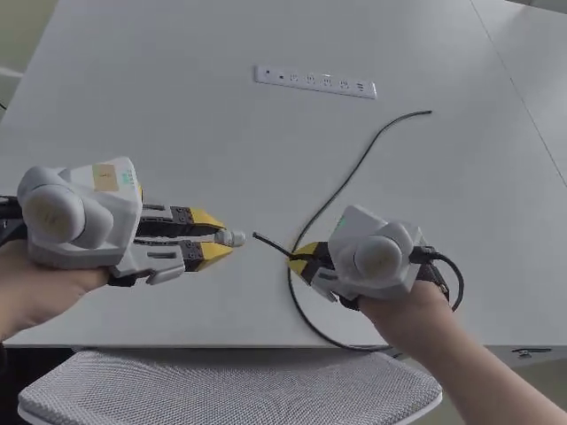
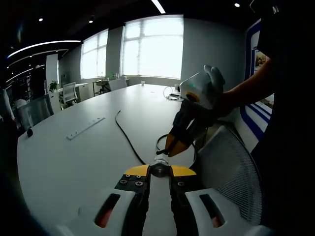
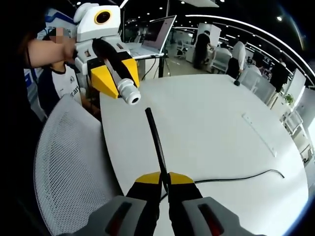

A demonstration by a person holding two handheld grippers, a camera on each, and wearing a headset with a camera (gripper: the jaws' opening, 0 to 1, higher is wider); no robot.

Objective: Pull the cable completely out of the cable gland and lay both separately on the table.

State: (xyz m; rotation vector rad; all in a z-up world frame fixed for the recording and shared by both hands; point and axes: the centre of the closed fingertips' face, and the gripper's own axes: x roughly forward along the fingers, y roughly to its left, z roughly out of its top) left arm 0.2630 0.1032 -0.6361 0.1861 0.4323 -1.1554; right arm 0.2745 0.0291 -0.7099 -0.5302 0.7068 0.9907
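Note:
My left gripper is shut on a white cable gland just above the table's near edge. Its own view has the jaws closed around the gland. My right gripper is shut on a black cable close to its free end. That end points at the gland with a small gap between them. In the right gripper view the cable rises from the shut gripper toward the gland. The rest of the cable trails across the white table.
A white socket strip lies flat at the far middle of the table. A white mesh chair stands right below the table's near edge. Chairs and several people are far off in the room.

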